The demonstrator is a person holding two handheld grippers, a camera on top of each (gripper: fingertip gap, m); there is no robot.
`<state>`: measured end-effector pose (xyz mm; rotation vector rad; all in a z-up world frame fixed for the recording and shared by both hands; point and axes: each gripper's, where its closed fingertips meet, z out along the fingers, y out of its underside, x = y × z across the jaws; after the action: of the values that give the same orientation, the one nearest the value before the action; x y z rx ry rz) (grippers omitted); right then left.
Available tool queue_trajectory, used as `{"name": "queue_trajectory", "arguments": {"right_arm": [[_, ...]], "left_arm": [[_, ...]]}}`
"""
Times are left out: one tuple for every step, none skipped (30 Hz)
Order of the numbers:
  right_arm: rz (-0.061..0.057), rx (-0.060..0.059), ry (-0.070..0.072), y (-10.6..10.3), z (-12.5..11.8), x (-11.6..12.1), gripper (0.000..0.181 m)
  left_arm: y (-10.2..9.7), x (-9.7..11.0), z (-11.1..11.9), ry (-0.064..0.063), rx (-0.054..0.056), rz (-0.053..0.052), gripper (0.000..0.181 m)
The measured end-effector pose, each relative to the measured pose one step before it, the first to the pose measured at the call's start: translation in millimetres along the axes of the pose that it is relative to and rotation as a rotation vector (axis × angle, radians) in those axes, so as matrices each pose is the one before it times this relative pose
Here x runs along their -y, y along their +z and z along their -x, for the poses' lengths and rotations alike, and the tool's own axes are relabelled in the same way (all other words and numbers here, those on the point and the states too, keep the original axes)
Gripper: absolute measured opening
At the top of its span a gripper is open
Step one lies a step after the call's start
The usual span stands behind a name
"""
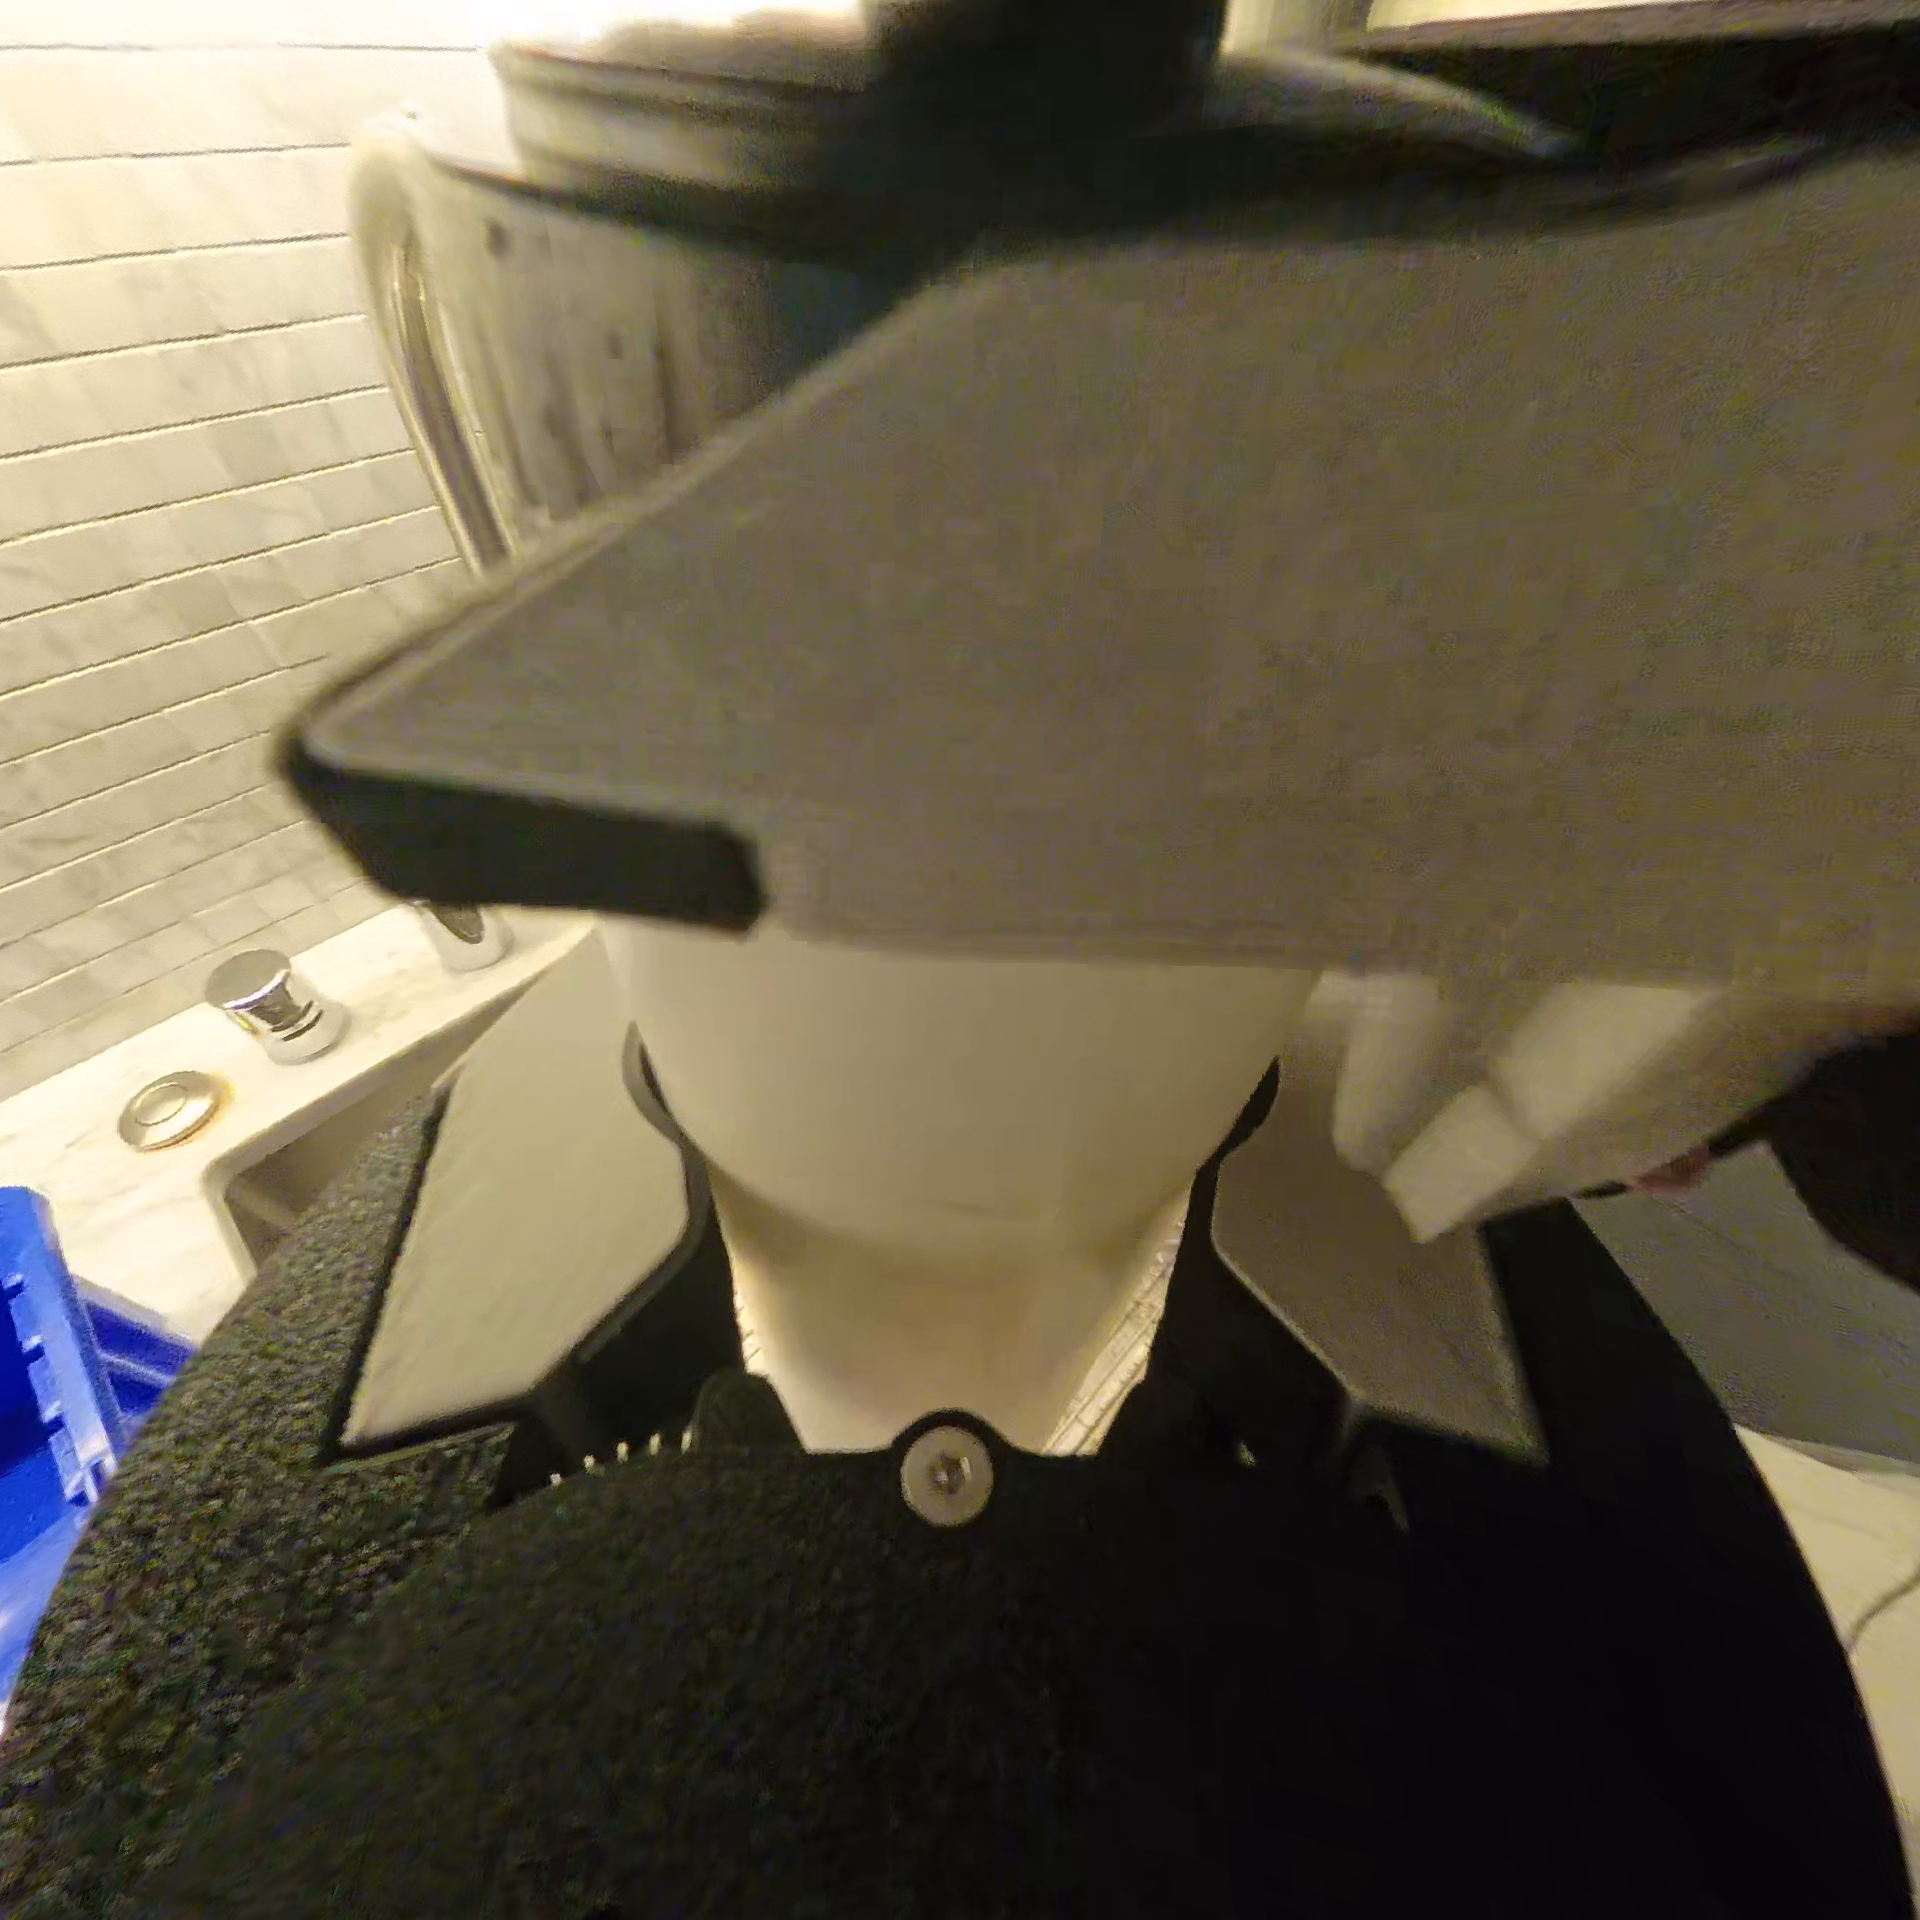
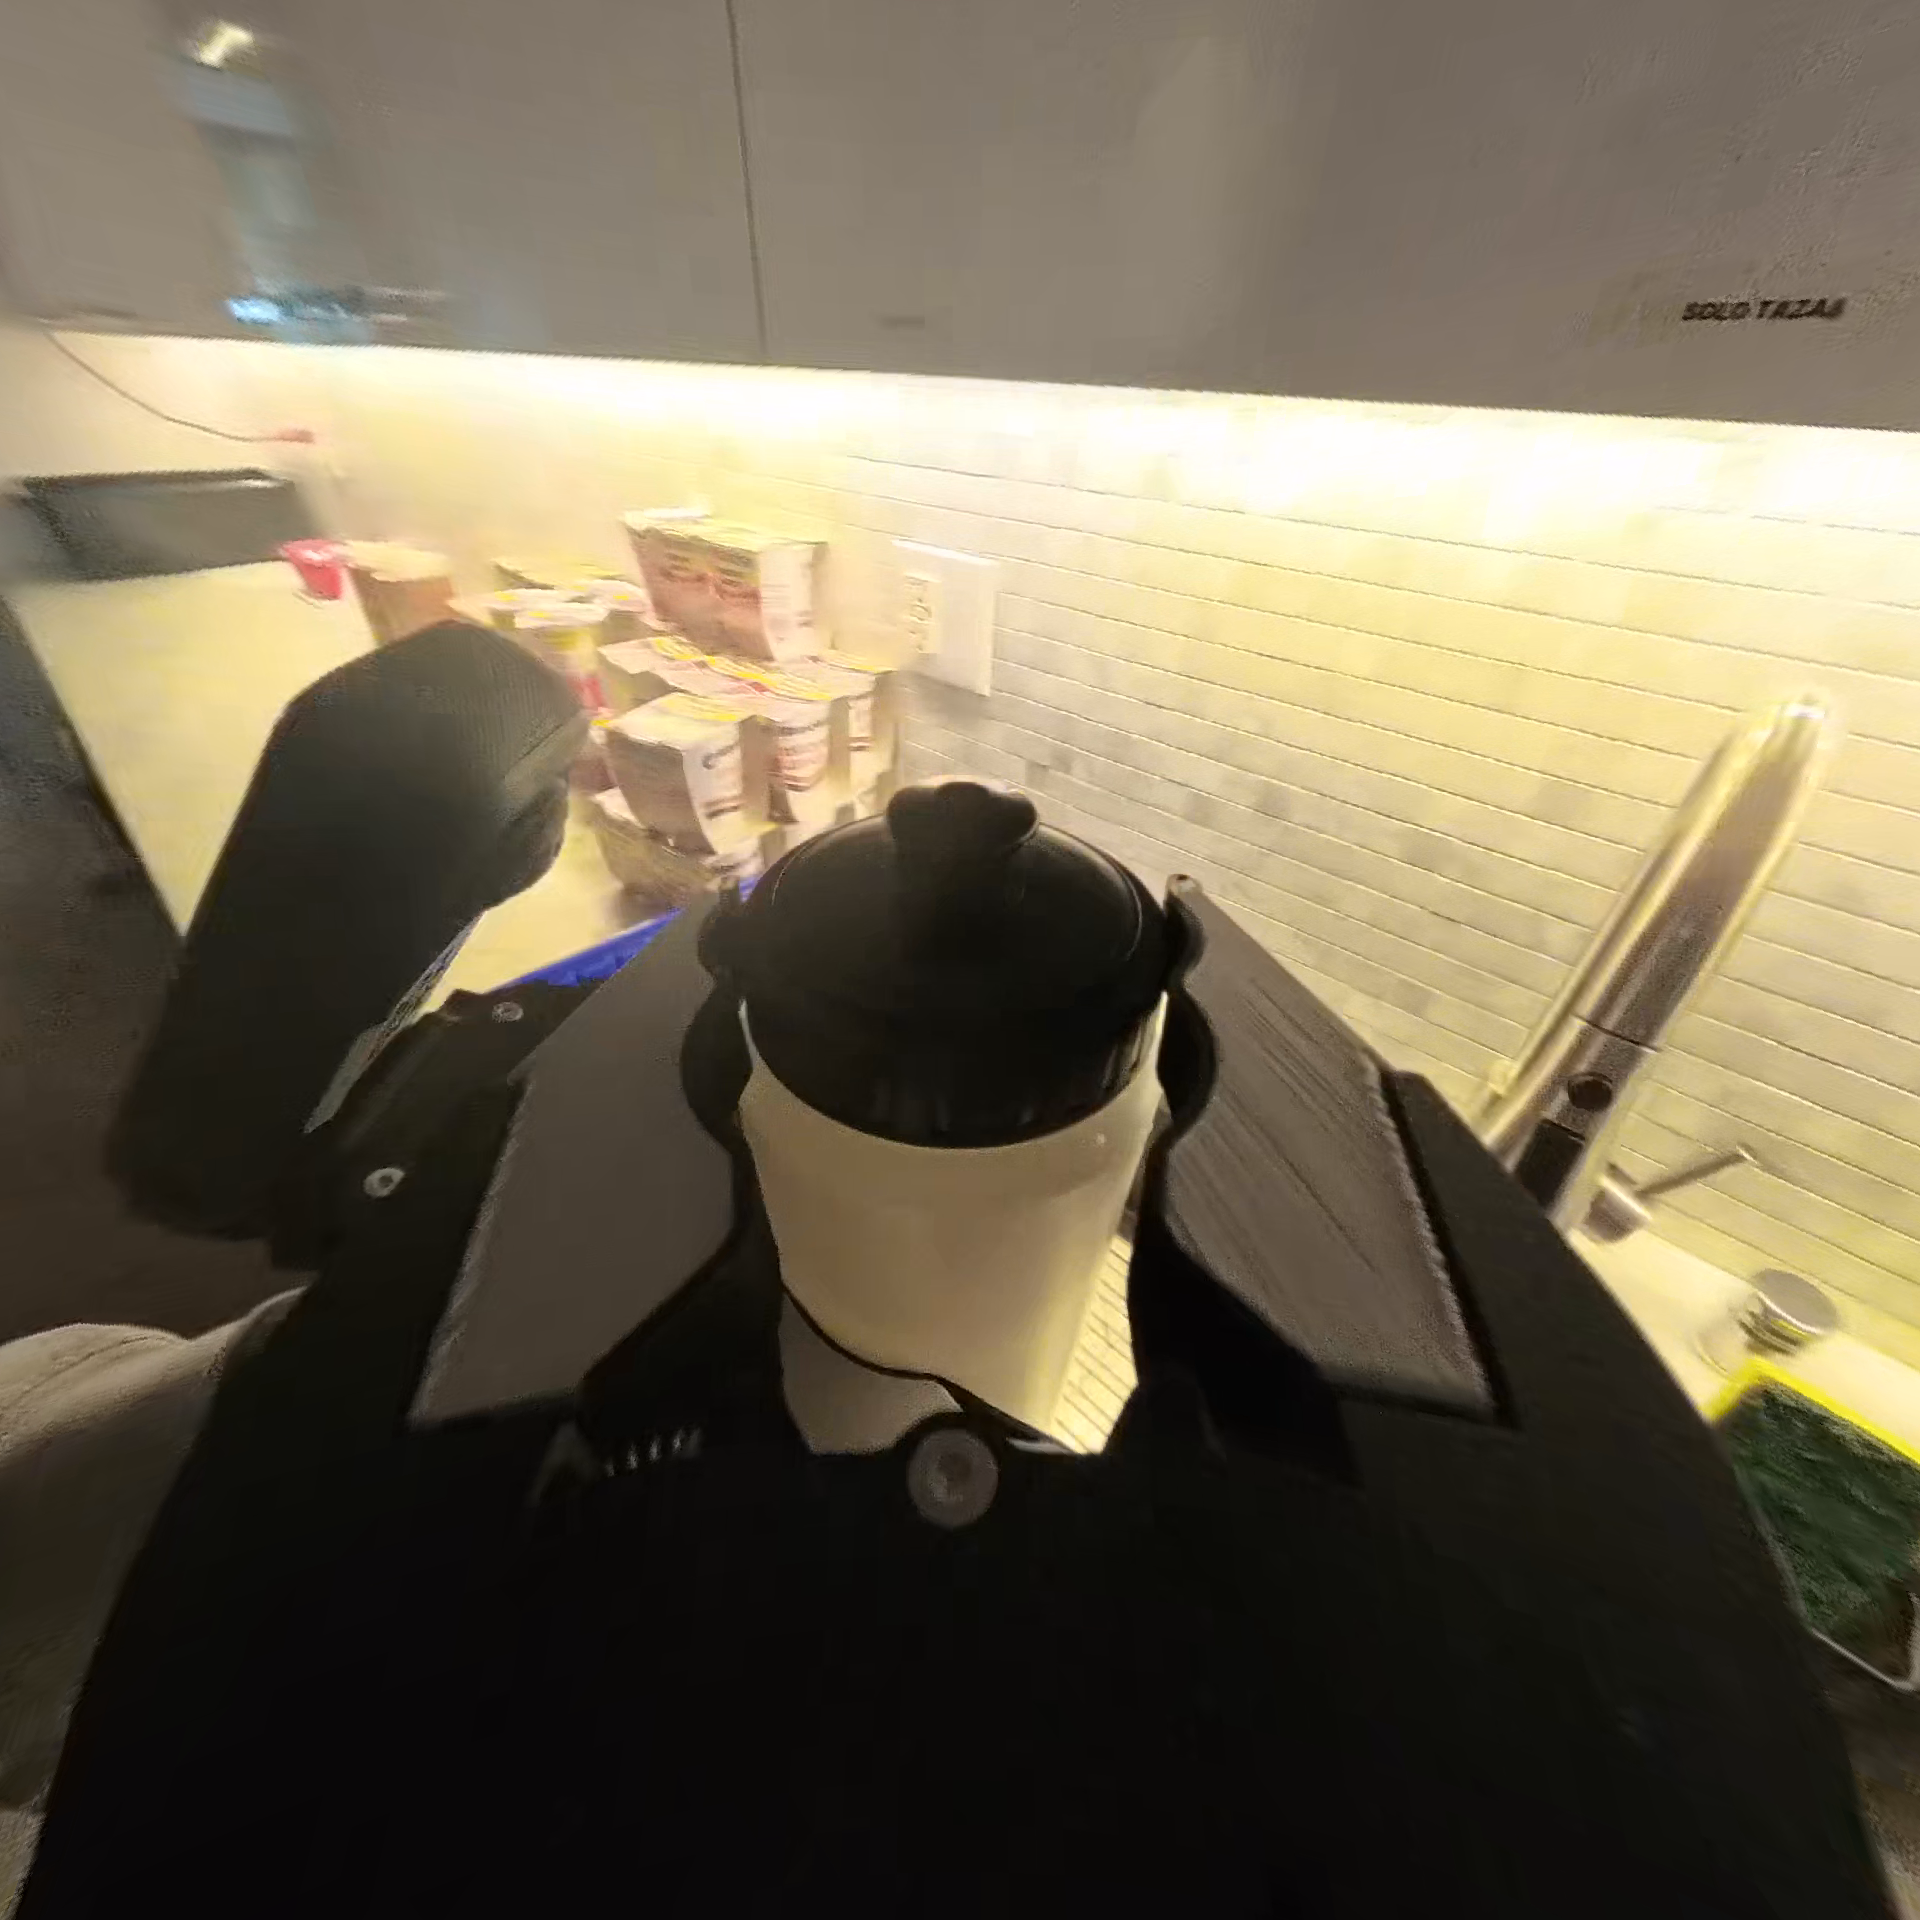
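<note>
A white bottle (image 1: 956,1101) with a black ribbed lid (image 2: 935,935) is held between both grippers. My left gripper (image 1: 951,1060) is shut on the bottle's white body. My right gripper (image 2: 945,925) is shut on the same bottle (image 2: 935,1226) higher up, its fingers pressed against the sides of the lid. In the left wrist view the right gripper's grey finger (image 1: 1143,623) crosses in front and hides the bottle's upper body; the lid end (image 1: 644,291) shows blurred above it. The left gripper's black body (image 2: 343,914) shows at the left of the right wrist view.
A pale counter with a chrome knob (image 1: 275,1003), a round button (image 1: 171,1110) and a blue bin (image 1: 52,1351) lies at the left. A steel faucet (image 2: 1662,935), a green and yellow sponge (image 2: 1829,1496), stacked paper cups (image 2: 727,707), a wall outlet (image 2: 951,613) and a tiled wall surround.
</note>
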<state>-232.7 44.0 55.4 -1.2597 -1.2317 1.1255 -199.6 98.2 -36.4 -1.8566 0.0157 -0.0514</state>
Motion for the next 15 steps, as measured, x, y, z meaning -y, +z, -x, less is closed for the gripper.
{"name": "queue_trajectory", "arguments": {"right_arm": [[0.0144, 0.0093, -0.0066, -0.28, 0.54, -0.86, 0.079], [0.0095, 0.0449, -0.0032, -0.87, 1.45, 1.62, 0.079], [0.0010, 0.0641, -0.0037, -1.32, 1.24, 4.55, 0.086], [0.0007, 0.0959, -0.0113, -1.66, 3.56, 4.79, 0.093], [0.0158, 0.1281, -0.0126, -2.31, 6.99, 1.40, 0.094], [0.0262, 0.1342, 0.0081, -2.52, 7.67, -0.51, 0.094], [0.0203, 0.1464, 0.0095, -3.24, 10.80, -0.48, 0.095], [0.0177, 0.1131, 0.0022, -2.34, 7.66, -1.13, 0.095], [0.0190, 0.0724, -0.0158, -1.27, 3.43, -2.68, 0.092], [0.0216, 0.0674, -0.0279, -0.96, 5.71, -3.89, 0.079], [-0.0068, 0.0161, -0.0239, 0.14, 1.38, 0.95, 0.078], [-0.0228, -0.0060, -0.0185, 0.76, 0.77, 2.41, 0.078], [-0.0197, -0.0227, 0.0011, 1.00, -0.94, 1.30, 0.078], [-0.0141, -0.0467, 0.0132, 0.42, -4.10, 0.07, 0.078], [-0.0093, -0.0691, 0.0129, 0.60, -5.87, -1.13, 0.077]], "left_arm": [[0.10, -0.67, -2.06, -0.0082, -0.0186, -0.0007, 0.105], [-0.65, 0.16, -2.56, -0.0106, -0.0227, -0.0031, 0.105], [-1.22, 0.56, -3.67, -0.0005, -0.0301, -0.0037, 0.104], [-1.40, 0.55, -3.90, 0.0087, -0.0287, -0.0021, 0.104], [-1.28, 0.48, -4.04, 0.0104, -0.0283, -0.0005, 0.104], [-1.00, 0.23, -4.83, 0.0140, -0.0333, 0.0020, 0.104], [-0.89, 0.75, -4.83, 0.0133, -0.0281, -0.0015, 0.104], [-0.75, 1.63, -5.05, 0.0126, -0.0273, -0.0059, 0.104], [-0.58, 1.51, -5.78, 0.0114, -0.0339, -0.0034, 0.104], [-0.32, 1.69, -5.01, 0.0018, -0.0289, -0.0047, 0.103], [-0.09, 1.69, -3.80, -0.0009, -0.0208, -0.0042, 0.103], [0.01, 0.84, -1.59, -0.0005, -0.0077, 0.0005, 0.103], [-0.30, 1.30, 0.35, 0.0018, 0.0052, -0.0039, 0.103], [-0.30, 0.29, 2.67, 0.0007, 0.0176, 0.0014, 0.103], [0.11, -0.85, 4.59, -0.0038, 0.0265, 0.0060, 0.104]]}}
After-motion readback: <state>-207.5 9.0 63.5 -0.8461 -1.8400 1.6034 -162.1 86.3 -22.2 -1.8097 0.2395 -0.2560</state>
